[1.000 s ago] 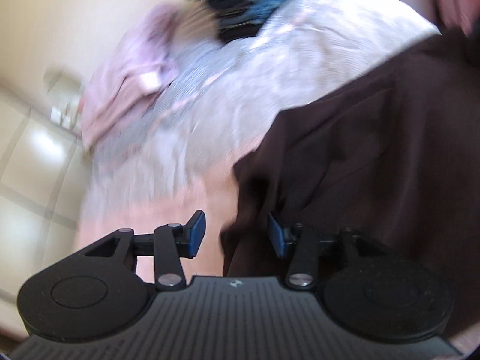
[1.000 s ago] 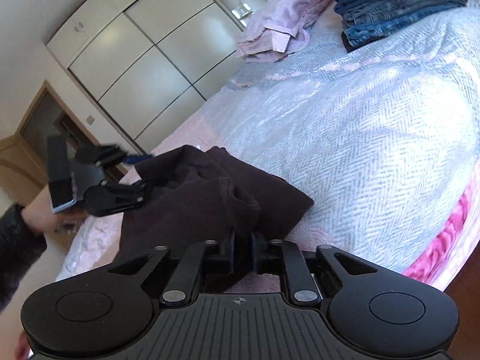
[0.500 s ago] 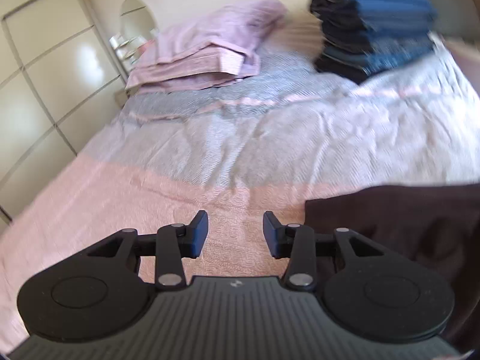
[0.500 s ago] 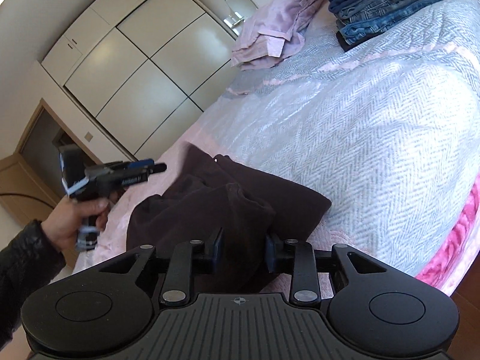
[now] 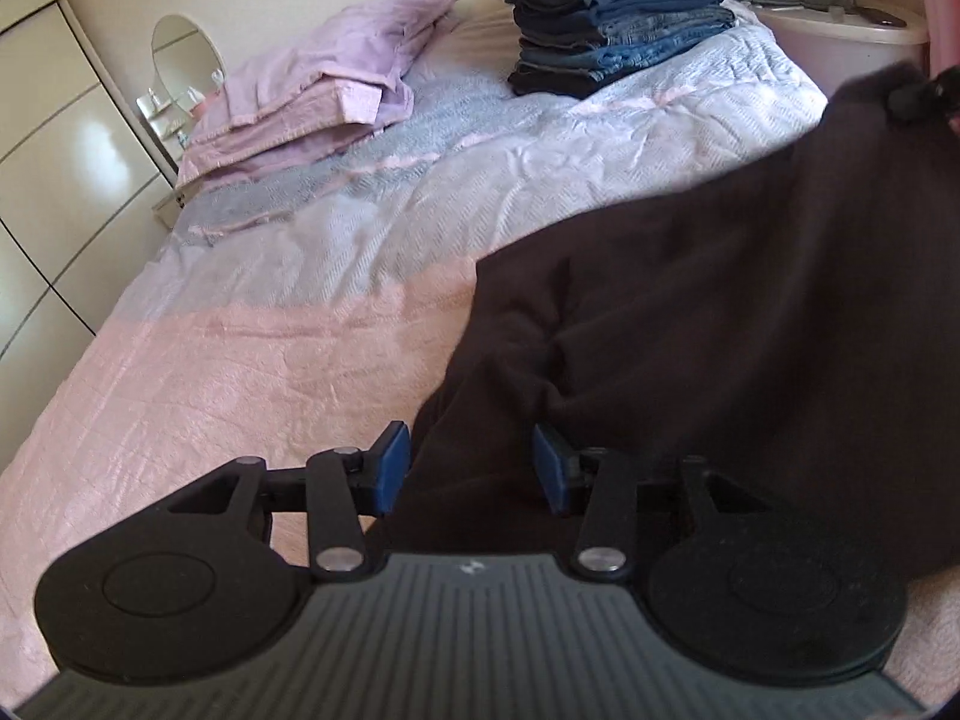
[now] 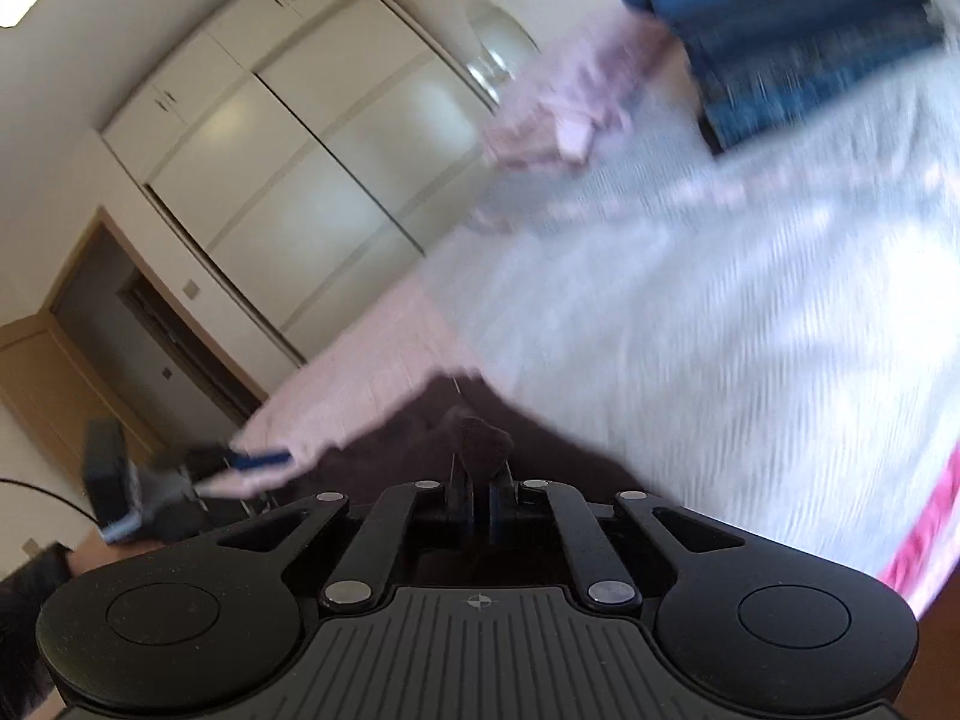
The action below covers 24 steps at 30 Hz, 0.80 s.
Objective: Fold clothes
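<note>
- In the left wrist view, the dark brown garment (image 5: 690, 330) is seen spread over the pink and pale bedspread (image 5: 240, 360), filling the frame from 1 to 5 o'clock; half a second earlier only a corner of it lay at 4 o'clock.
- The left gripper (image 5: 471, 468) has been brought up to the garment's near edge: its jaws are apart, with cloth lying between the blue pads (image 5: 390, 465), not yet pinched.
- The right gripper (image 6: 477, 498) is seen with jaws together, clamped on a bunched tuft of the garment (image 6: 480, 438); half a second ago these jaws were apart around the cloth.
- Heavy blur in the right wrist view suggests that the gripper is being swung while it holds the cloth.
- One corner is judged to be secured and the second about to be taken, so the garment can be lifted and laid flat for folding.
- A stack of folded jeans (image 5: 606, 18) and a lilac pile (image 5: 324, 78) lie at 12 and 11 o'clock, well apart from the garment.
</note>
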Available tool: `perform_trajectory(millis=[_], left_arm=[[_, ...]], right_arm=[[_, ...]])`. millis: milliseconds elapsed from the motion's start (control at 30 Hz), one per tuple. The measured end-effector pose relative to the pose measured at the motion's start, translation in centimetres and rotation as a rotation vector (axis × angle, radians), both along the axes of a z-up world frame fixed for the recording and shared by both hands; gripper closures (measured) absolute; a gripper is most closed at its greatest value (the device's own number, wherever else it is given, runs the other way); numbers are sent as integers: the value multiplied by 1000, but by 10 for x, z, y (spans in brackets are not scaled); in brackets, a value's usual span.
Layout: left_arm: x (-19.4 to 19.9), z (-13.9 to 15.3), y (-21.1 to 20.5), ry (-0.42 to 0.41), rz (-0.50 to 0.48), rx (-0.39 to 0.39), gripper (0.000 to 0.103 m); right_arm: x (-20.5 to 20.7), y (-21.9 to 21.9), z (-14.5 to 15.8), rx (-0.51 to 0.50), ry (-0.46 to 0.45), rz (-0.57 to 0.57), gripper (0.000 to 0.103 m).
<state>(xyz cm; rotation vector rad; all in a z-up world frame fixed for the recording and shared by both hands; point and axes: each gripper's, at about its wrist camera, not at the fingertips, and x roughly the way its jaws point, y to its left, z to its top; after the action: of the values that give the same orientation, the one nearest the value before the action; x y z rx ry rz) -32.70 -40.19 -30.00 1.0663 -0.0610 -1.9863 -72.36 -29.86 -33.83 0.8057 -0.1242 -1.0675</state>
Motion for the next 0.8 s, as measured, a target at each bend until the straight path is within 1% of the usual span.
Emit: perform_trajectory(millis=[100, 133, 200, 300, 333, 400, 467, 567, 667, 733, 800], left_arm=[[-9, -17, -6, -33, 0, 14, 62], [-10, -19, -6, -38, 0, 11, 62], [-8, -16, -5, -30, 5, 11, 62], [-3, -4, -1, -9, 11, 2, 62], [-1, 2, 2, 10, 13, -5, 62], [4, 14, 3, 78, 31, 1, 62], [4, 19, -2, 118, 44, 15, 62], [-2, 9, -18, 115, 63, 23, 62], [-5, -11, -41, 116, 78, 56, 59], [-5, -23, -54, 120, 77, 75, 55], [2, -29, -64, 152, 85, 91, 43]], right_arm=[[-2, -4, -19, 63, 44, -13, 100], [-5, -7, -31, 114, 34, -17, 100], [-13, -12, -50, 196, -39, -4, 100], [-15, -8, -45, 167, -10, -13, 100], [-14, -7, -42, 153, 0, -13, 100], [-16, -6, -39, 139, 7, -14, 100], [-16, -7, -40, 138, 9, -24, 100], [-14, -7, -42, 139, 11, -40, 100], [-14, -7, -44, 136, 26, -45, 100], [-14, -7, -45, 132, 41, -43, 100], [-15, -8, -49, 142, 49, -40, 100]])
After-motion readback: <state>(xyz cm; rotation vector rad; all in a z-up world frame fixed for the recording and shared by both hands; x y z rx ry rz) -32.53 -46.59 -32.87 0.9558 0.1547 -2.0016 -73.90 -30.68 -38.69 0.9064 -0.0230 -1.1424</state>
